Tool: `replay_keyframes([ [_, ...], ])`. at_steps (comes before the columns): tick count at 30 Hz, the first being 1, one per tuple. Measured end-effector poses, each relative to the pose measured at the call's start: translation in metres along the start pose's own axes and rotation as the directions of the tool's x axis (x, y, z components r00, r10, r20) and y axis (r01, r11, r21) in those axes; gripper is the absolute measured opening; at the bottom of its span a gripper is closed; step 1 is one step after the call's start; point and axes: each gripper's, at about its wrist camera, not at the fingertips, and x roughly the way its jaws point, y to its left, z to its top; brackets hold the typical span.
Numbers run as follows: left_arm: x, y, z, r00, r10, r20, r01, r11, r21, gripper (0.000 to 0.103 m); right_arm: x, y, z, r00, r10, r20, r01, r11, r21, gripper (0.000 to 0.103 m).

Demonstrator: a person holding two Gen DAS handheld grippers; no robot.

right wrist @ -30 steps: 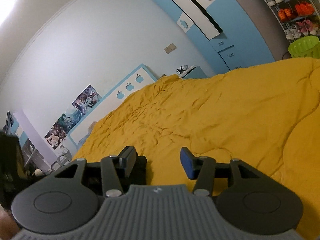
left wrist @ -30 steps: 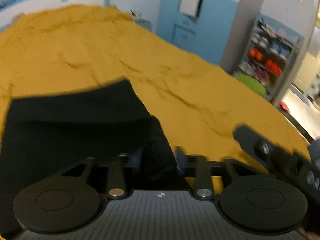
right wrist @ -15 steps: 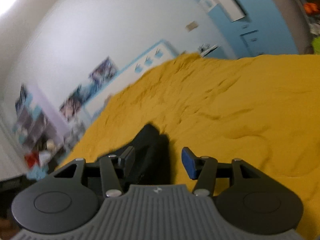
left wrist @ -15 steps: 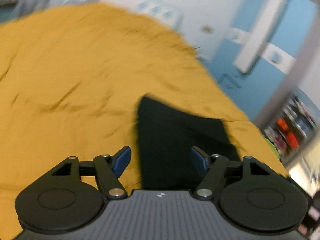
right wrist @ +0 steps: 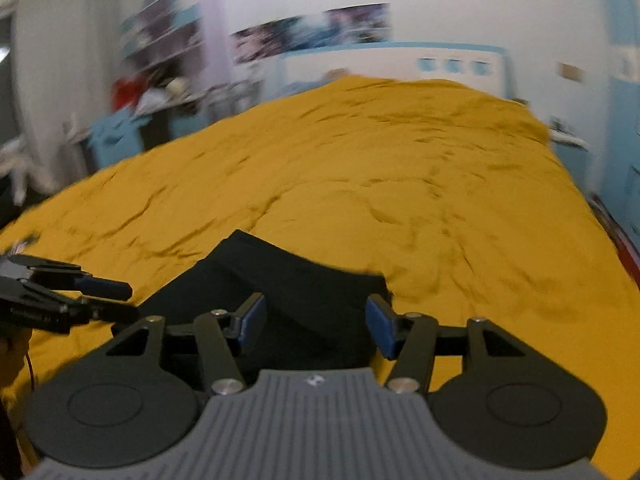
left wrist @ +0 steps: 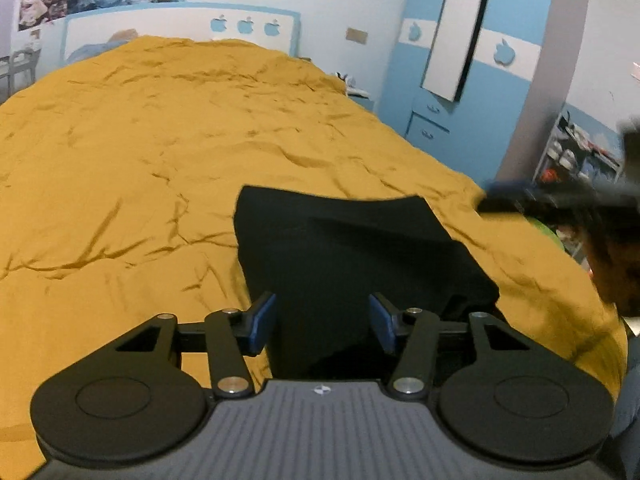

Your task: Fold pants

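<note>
The black pants (left wrist: 352, 256) lie folded into a compact stack on the yellow bedspread (left wrist: 140, 152). My left gripper (left wrist: 322, 330) is open and empty, hovering over the near end of the stack. My right gripper (right wrist: 316, 330) is open and empty, also over the near part of the pants (right wrist: 288, 284). The right gripper shows blurred at the right edge of the left wrist view (left wrist: 560, 200). The left gripper shows at the left of the right wrist view (right wrist: 68, 292).
The bedspread (right wrist: 400, 184) is wrinkled and covers the whole bed. A headboard with apple shapes (left wrist: 244, 26) is at the far end. A blue wardrobe (left wrist: 460, 80) and a shoe rack (left wrist: 580, 156) stand to the right. Cluttered shelves (right wrist: 160, 72) stand left.
Both grippers have swung round to face the folded pants from the near side. The left gripper let go of the cloth and is now open.
</note>
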Motion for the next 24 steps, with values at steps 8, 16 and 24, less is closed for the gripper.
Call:
replay_keyframes([
  [8, 0.010, 0.018, -0.016, 0.995, -0.038, -0.087, 0.035, 0.999, -0.034, 0.032, 0.112, -0.016, 0.059, 0.960, 0.142, -0.241, -0.205, 0.945, -0.256, 0.045],
  [16, 0.006, 0.024, -0.016, 0.992, -0.063, -0.110, 0.060, 0.998, -0.030, 0.031, 0.194, 0.014, 0.093, 0.866, 0.246, -0.436, -0.409, 0.849, -0.334, 0.039],
  [24, 0.008, 0.030, -0.016, 0.989, -0.093, -0.117, 0.089, 0.995, -0.039, 0.031, 0.214, 0.033, 0.092, 0.806, 0.294, -0.514, -0.497, 0.807, -0.317, 0.019],
])
